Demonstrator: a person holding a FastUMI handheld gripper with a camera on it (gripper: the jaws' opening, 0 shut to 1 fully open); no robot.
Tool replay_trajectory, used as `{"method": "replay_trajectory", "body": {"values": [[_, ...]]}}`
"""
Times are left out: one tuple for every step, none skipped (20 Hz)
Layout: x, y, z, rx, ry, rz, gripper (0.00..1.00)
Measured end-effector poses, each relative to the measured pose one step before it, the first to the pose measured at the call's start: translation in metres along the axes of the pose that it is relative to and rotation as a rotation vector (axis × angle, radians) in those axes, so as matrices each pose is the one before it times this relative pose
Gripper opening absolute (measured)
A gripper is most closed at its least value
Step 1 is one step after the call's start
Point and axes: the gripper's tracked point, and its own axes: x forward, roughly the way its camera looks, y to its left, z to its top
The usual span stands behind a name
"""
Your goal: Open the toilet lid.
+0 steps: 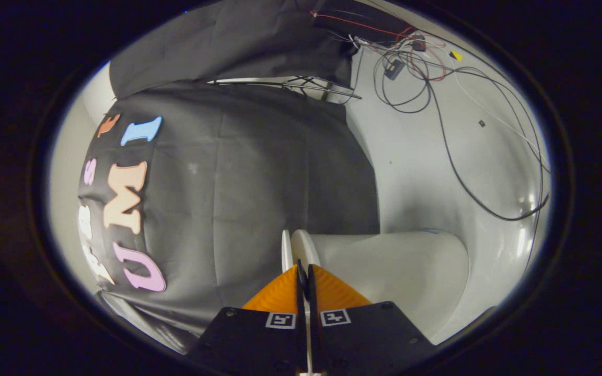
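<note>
The booth's black cloth wall is seen spread widely behind the toilet, creased in faint squares, and a second dark sheet is draped beyond it, farther from the toilet. Beside the cloth, a pale glossy floor is seen running past the toilet, and highlights are reflected on it near the toilet's bowl.

The white toilet bowl is seen as a smooth, rounded body directly beyond the fingers. The view is rolled onto its side, so the bowl appears turned sideways. At the bowl's edge nearest the cloth wall, the toilet lid and the seat ring are seen edge-on as two thin white rims, lying close beside each other with a narrow gap between them. Whether the lid is fully raised from the bowl cannot be told from this angle.

The gripper is held against the toilet, its fingers brought nearly together, and a thin white edge is seen passing between them, running on as a white strip down the gap. It is taken to be the lid's edge that is clamped, though contact on both sides cannot be confirmed.

Away from the toilet, loose black cables are trailed over the floor, and a tangle of red and white wires is gathered at their far end, near a folded metal stand.
</note>
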Motion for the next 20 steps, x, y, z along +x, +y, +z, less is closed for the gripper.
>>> {"method": "replay_trajectory", "body": {"values": [[-0.00110, 0.01305, -0.00183, -0.02311, 0.00433, 0.01538, 0.03], [-0.00064, 0.01229, -0.00084, -0.03781, 0.00066, 0.00392, 0.03], [-0.00157, 0.01064, -0.00302, -0.06219, 0.00863, -0.00602, 0.03], [-0.00099, 0.00910, -0.00178, -0.06882, 0.01720, -0.01928, 0.03], [-0.00259, 0.01089, -0.00140, -0.07835, 0.02017, -0.02160, 0.03], [-0.00346, 0.01035, -0.00020, -0.06276, 0.01753, -0.00809, 0.02], [-0.00398, 0.01694, -0.00016, -0.06667, 0.01017, -0.00240, 0.02], [-0.00265, 0.01737, 0.00118, -0.06422, 0.00739, 0.00306, 0.02], [-0.00249, 0.01890, 0.00189, -0.06411, 0.00471, 0.00298, 0.02], [-0.00175, 0.01773, 0.00226, -0.06092, 0.00111, 0.00317, 0.02], [-0.00182, 0.02070, 0.00042, -0.05991, -0.00345, 0.00587, 0.02], [-0.00043, 0.01860, 0.00283, -0.04153, -0.00794, 0.00782, 0.02], [0.00025, 0.02385, 0.00196, -0.04550, -0.01128, 0.01661, 0.03], [-0.00100, 0.02295, 0.00254, -0.04278, -0.00994, 0.01941, 0.03], [-0.00084, 0.02322, 0.00136, -0.03969, -0.00677, 0.01796, 0.03], [0.00011, 0.02065, 0.00088, -0.04047, -0.00077, 0.01425, 0.05], [-0.00032, 0.01953, 0.00027, -0.04336, -0.00251, 0.01299, 0.05], [0.00060, 0.02032, 0.00057, -0.04137, 0.00014, 0.01781, 0.07], [0.00025, 0.02072, -0.00032, -0.04804, 0.00154, 0.01588, 0.07], [0.00240, 0.02057, 0.00193, -0.05782, -0.00099, 0.01555, 0.08]]}}
